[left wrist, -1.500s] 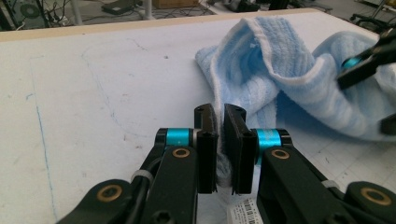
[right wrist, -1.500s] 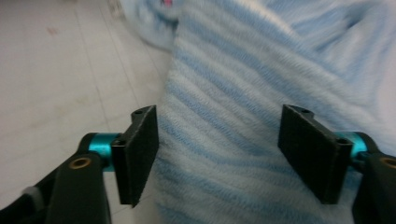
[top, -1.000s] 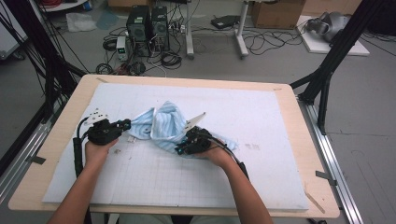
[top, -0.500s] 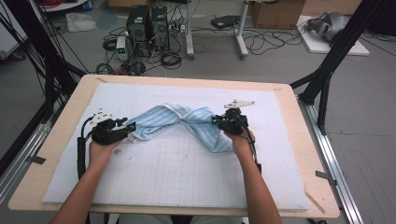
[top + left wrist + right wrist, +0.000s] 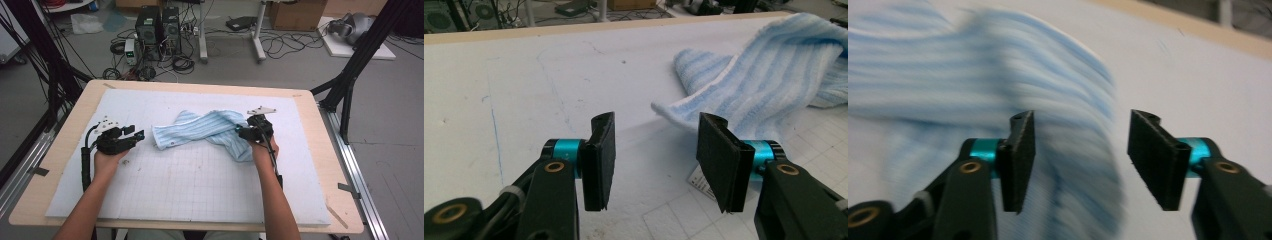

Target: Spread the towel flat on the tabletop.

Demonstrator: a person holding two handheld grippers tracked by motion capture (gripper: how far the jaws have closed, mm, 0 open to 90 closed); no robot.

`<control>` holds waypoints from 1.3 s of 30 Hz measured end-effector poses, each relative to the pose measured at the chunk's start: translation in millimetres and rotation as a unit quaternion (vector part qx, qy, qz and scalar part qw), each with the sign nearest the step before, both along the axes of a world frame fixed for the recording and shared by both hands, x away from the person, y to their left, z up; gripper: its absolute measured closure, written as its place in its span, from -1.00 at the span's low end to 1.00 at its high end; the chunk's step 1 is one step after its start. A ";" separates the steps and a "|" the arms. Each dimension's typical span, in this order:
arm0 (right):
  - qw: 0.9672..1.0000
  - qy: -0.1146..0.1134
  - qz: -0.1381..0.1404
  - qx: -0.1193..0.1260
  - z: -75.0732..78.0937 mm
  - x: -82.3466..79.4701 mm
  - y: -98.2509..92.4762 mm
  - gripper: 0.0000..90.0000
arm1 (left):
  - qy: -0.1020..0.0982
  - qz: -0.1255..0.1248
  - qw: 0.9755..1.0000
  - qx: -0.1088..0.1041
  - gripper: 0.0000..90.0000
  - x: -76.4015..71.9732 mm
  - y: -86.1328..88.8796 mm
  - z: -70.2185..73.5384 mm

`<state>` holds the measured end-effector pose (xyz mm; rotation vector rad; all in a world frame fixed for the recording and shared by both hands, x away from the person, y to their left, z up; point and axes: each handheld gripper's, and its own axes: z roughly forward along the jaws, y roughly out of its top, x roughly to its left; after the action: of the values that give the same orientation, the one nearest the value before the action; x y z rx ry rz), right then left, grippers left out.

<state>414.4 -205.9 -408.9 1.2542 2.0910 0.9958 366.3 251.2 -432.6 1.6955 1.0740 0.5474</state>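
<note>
A light-blue striped towel (image 5: 200,128) lies twisted across the middle of the white gridded mat (image 5: 200,185). My left gripper (image 5: 139,135) rests on the mat just left of the towel's left end. Its jaws have just been opening and stand open, with the towel's corner (image 5: 684,107) lying a little beyond them and nothing pressed between them. My right gripper (image 5: 241,131) sits at the towel's right end, which folds down toward the person. Its jaws have just been opening too; in the right gripper view (image 5: 1080,160) they stand apart over the blurred towel (image 5: 998,85), not pressing it.
The mat covers a wooden table (image 5: 320,150). Black frame posts (image 5: 350,85) stand off both sides of the table. Computers (image 5: 157,25) and cables sit on the floor beyond the far edge. A small white label (image 5: 698,179) on the towel shows near my left gripper's right jaw.
The right gripper dragged its end of the towel rightward, stretching the bunched cloth into a long twisted band. Both grippers then opened and let the towel go; the left hand stayed put.
</note>
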 end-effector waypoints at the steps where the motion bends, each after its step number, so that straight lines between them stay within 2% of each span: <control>1: 1.000 -0.005 0.014 0.006 2.0 0.4 6.2 -0.18 | 0.000 0.000 1.000 0.000 0.12 -0.1 0.1 0.1; 4: 0.998 -0.004 0.062 0.012 6.4 4.3 25.2 -0.28 | 0.001 0.001 1.000 0.000 0.12 -0.2 0.2 0.1; 7: 0.994 0.002 0.110 0.015 6.9 8.4 46.2 -0.30 | 0.001 0.001 1.000 -0.002 0.12 -0.2 0.6 0.1; 8: 0.991 0.006 0.129 0.018 6.0 9.3 53.8 -0.30 | 0.001 0.002 1.000 -0.002 0.12 -0.2 0.7 0.1; 10: 0.985 0.011 0.170 0.009 3.3 9.7 71.8 -0.30 | 0.000 0.003 1.000 -0.004 0.12 -0.2 1.0 0.1; 13: 0.973 0.019 0.230 -0.006 -2.0 8.9 101.1 -0.23 | 0.001 0.001 1.000 -0.002 0.12 -0.2 1.0 0.1; 14: 0.969 0.022 0.247 -0.016 -4.3 8.8 109.9 -0.13 | 0.002 0.000 1.000 -0.002 0.12 -0.3 1.0 0.2; 15: 0.964 0.020 0.261 -0.036 -7.5 9.1 117.0 -0.05 | 0.001 0.000 1.000 -0.004 0.12 -0.6 0.9 0.3; 17: 0.960 0.034 0.271 -0.059 -15.6 11.5 125.4 0.16 | 0.000 0.000 1.000 -0.005 0.12 -0.8 1.2 0.5; 18: 0.960 0.040 0.270 -0.068 -19.5 13.3 126.6 0.27 | 0.001 0.001 1.000 -0.006 0.12 -0.8 1.4 0.4; 20: 0.960 0.055 0.263 -0.081 -23.3 15.2 125.6 0.70 | 0.001 0.000 1.000 -0.007 0.12 -0.7 1.9 0.2; 21: 0.960 0.053 0.263 -0.077 -22.9 16.2 123.9 0.81 | 0.001 0.000 1.000 -0.008 0.12 -0.7 1.8 0.2; 22: 0.962 0.047 0.261 -0.071 -21.3 17.0 122.3 0.79 | 0.000 -0.003 1.000 -0.010 0.12 -0.6 1.6 0.3; 23: 0.963 0.043 0.258 -0.063 -19.6 17.3 121.2 0.64 | -0.001 -0.007 1.000 -0.015 0.12 -0.5 0.7 0.5; 24: 0.965 0.040 0.253 -0.051 -18.2 17.7 119.9 0.30 | -0.003 -0.013 1.000 -0.019 0.12 -0.4 -0.6 0.9; 25: 0.970 0.046 0.238 -0.033 -16.3 17.7 118.1 0.13 | -0.006 -0.022 0.999 -0.023 0.11 -0.5 -2.9 1.3; 26: 0.972 0.051 0.231 -0.014 -13.6 17.6 114.6 0.09 | -0.011 -0.032 0.999 -0.024 0.10 -0.5 -6.3 2.0; 28: 0.974 0.037 0.222 0.002 -6.1 13.0 105.8 0.05 | -0.016 -0.060 0.998 -0.016 0.01 0.6 -16.2 4.0; 30: 0.977 0.026 0.213 0.016 2.0 6.0 94.2 0.05 | -0.011 -0.097 0.995 -0.010 -0.08 2.0 -31.4 5.7; 32: 0.978 0.017 0.207 0.023 7.8 -1.9 82.0 0.05 | -0.007 -0.131 0.991 0.021 -0.10 4.1 -50.2 5.0; 33: 0.979 0.016 0.204 0.028 9.5 -6.0 76.3 0.05 | -0.006 -0.138 0.990 0.039 -0.11 5.4 -58.6 3.9; 37: 0.980 0.020 0.194 0.034 10.0 -20.4 57.3 0.07 | 0.012 -0.145 0.985 0.096 -0.23 14.7 -84.0 -3.0; 39: 0.982 0.026 0.185 0.032 6.8 -25.4 50.4 0.08 | 0.010 -0.145 0.981 0.129 -0.22 17.1 -90.4 -7.7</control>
<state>389.0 -155.5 -402.1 0.9442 2.4051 1.2065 383.4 160.8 -440.3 2.0458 0.7748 0.4968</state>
